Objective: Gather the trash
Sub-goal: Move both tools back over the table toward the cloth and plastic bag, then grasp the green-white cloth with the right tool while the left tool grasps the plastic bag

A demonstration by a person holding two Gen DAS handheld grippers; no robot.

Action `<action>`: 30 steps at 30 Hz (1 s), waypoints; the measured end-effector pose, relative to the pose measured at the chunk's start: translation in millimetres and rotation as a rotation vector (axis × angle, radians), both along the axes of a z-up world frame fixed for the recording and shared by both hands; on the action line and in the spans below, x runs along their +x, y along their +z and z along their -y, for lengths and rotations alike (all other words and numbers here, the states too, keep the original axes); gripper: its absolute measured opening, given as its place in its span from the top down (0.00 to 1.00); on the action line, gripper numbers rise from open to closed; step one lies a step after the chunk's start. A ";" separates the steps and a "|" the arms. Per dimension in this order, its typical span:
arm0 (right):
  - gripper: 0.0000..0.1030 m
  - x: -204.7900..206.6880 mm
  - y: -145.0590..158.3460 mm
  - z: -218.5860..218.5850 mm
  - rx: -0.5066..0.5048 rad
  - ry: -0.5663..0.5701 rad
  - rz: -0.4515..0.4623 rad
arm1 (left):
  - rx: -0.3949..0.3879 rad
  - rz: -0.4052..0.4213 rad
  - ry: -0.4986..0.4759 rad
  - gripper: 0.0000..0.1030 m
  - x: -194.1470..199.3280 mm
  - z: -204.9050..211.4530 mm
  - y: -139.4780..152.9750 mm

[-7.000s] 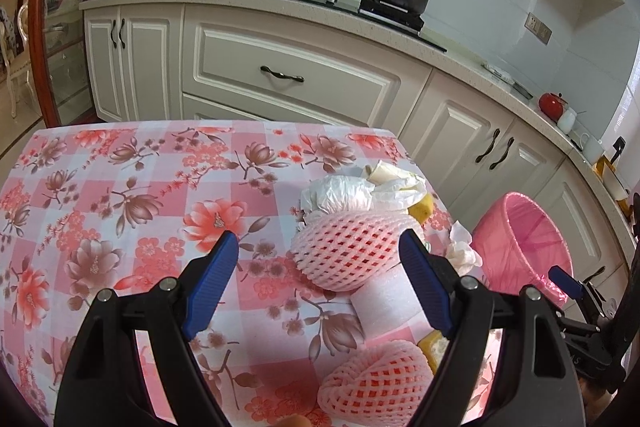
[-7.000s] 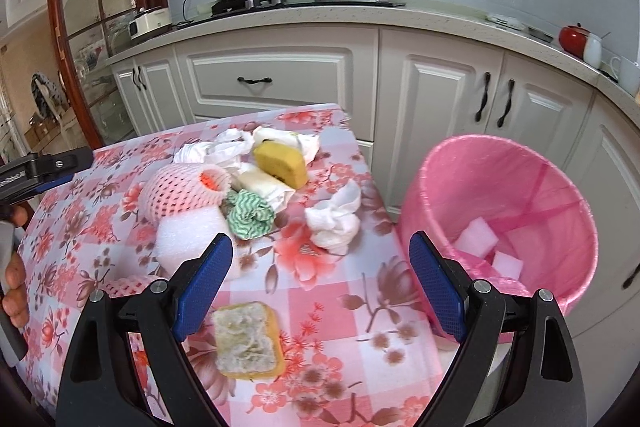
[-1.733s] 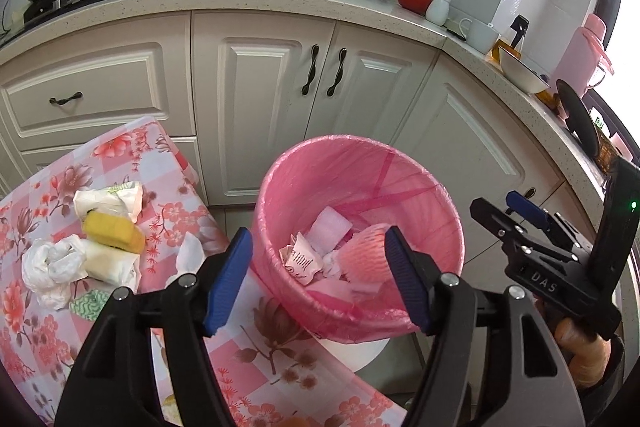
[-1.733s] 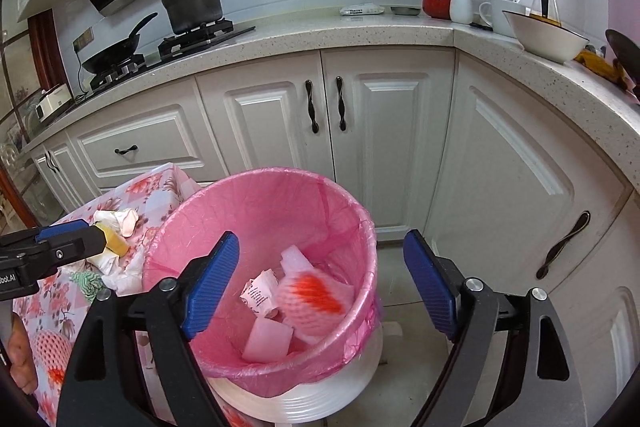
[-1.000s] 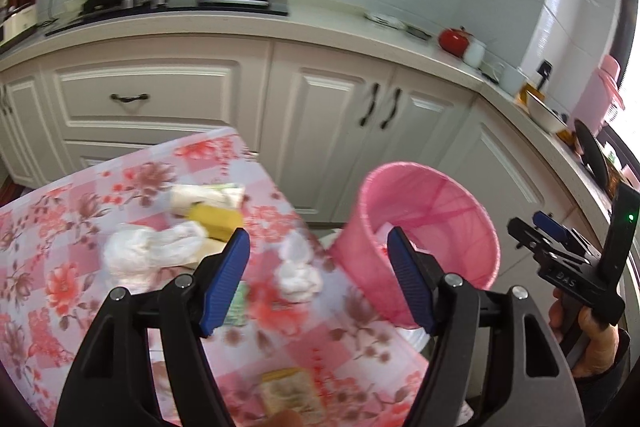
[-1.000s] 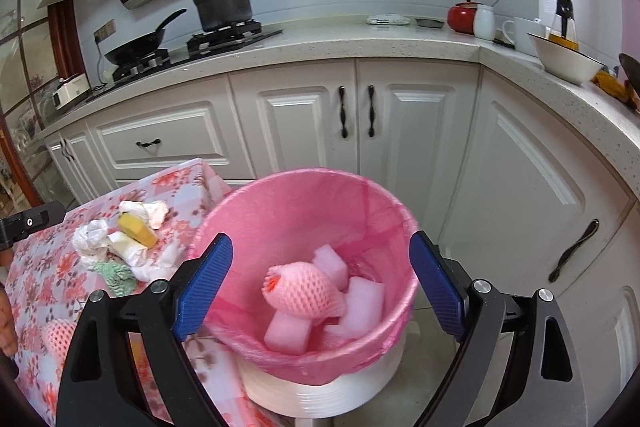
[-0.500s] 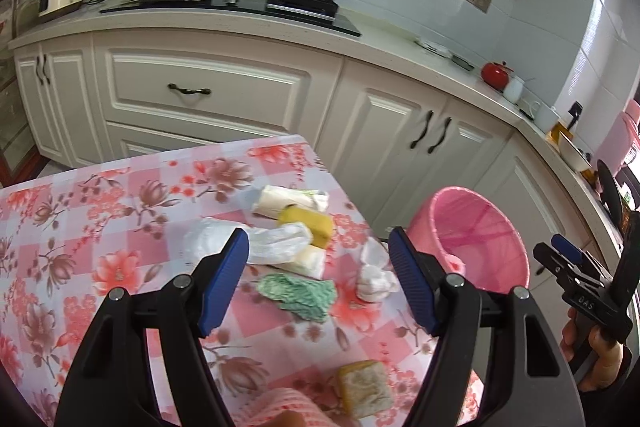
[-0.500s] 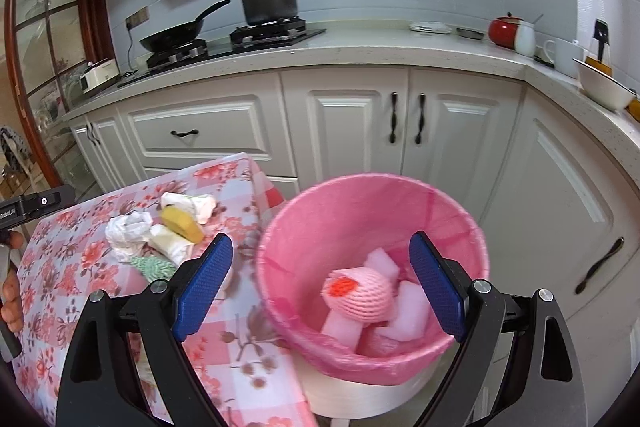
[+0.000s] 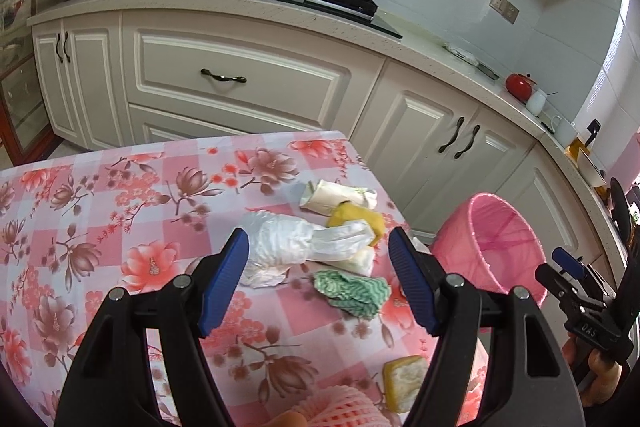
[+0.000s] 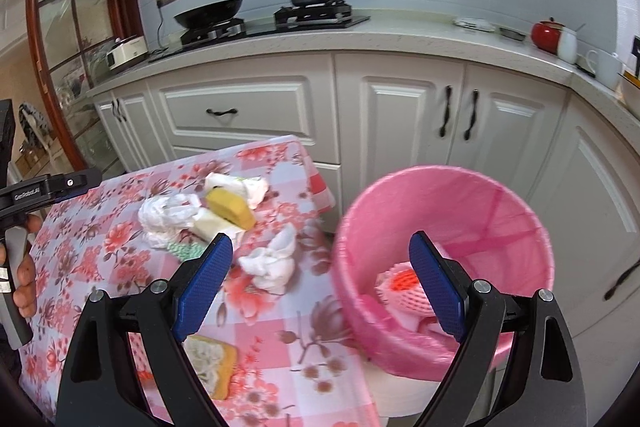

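Floral tablecloth (image 9: 120, 211) under scattered trash (image 9: 304, 247)

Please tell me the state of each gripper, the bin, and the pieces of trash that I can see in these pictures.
left gripper: open, empty, over the table.
right gripper: open, empty.
pink bin: upright, lined, foam net inside.
white plastic bag: crumpled, on the table.
green cloth: crumpled, on the table.
yellow sponge: lying among wrappers.
white tissue: crumpled, near the table edge.

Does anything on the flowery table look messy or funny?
Yes. Trash lies scattered near the table's corner: a crumpled white plastic bag, a yellow sponge, a green-striped cloth and a wadded tissue. The pink bin stands beside the table.
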State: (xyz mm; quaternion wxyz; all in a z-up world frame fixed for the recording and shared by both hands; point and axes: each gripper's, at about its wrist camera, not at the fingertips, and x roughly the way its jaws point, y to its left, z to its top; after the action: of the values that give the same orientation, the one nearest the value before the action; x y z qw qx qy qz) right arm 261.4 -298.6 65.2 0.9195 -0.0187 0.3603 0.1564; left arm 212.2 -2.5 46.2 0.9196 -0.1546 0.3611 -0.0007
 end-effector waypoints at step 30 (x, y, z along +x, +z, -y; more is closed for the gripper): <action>0.19 32.8 -88.7 -137.4 -0.089 0.177 -0.204 | -0.077 -0.114 -0.011 0.32 42.1 -51.3 -61.3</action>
State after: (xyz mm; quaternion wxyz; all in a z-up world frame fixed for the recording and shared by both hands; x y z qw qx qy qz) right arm 294.2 -161.2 -23.4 0.8590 -0.0754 0.4554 0.2217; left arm 254.4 48.7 -15.1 0.8910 -0.1879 0.4132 -0.0108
